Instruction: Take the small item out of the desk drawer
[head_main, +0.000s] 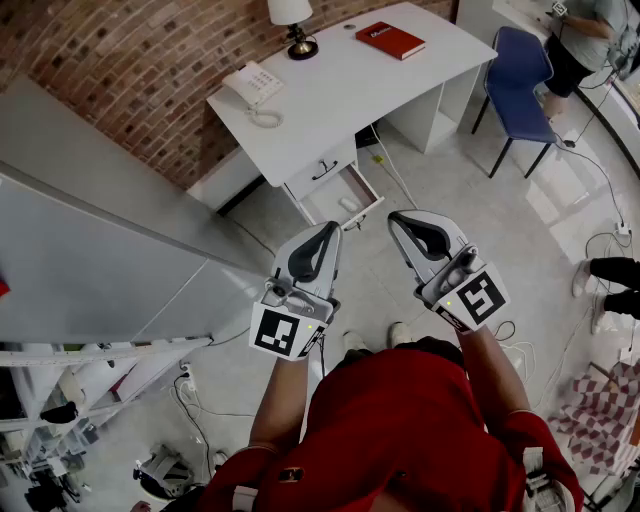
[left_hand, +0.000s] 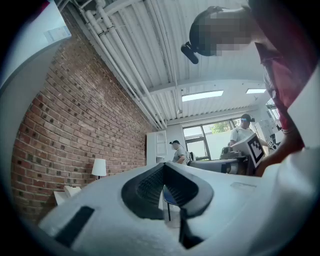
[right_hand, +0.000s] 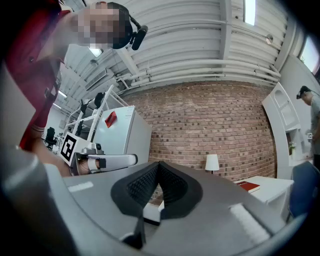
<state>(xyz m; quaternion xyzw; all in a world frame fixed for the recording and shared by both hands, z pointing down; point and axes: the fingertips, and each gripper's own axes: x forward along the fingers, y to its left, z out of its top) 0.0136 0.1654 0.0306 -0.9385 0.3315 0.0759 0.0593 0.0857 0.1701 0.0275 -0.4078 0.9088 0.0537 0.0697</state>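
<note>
The white desk (head_main: 330, 85) stands ahead against the brick wall, and its drawer (head_main: 345, 195) is pulled open. A small pale item (head_main: 348, 204) lies inside the drawer. My left gripper (head_main: 329, 229) is held up in the air short of the drawer, its jaws shut and empty; the left gripper view shows its tips (left_hand: 164, 166) met. Beside it my right gripper (head_main: 397, 217) is also raised, shut, with nothing between its jaws (right_hand: 159, 164). Both grippers point toward the desk and are well apart from the drawer.
On the desk are a white telephone (head_main: 253, 84), a lamp (head_main: 292, 25) and a red book (head_main: 390, 40). A blue chair (head_main: 520, 75) stands at the desk's right, with people beyond. A large grey cabinet (head_main: 100, 250) fills the left. Cables (head_main: 590, 170) run across the floor.
</note>
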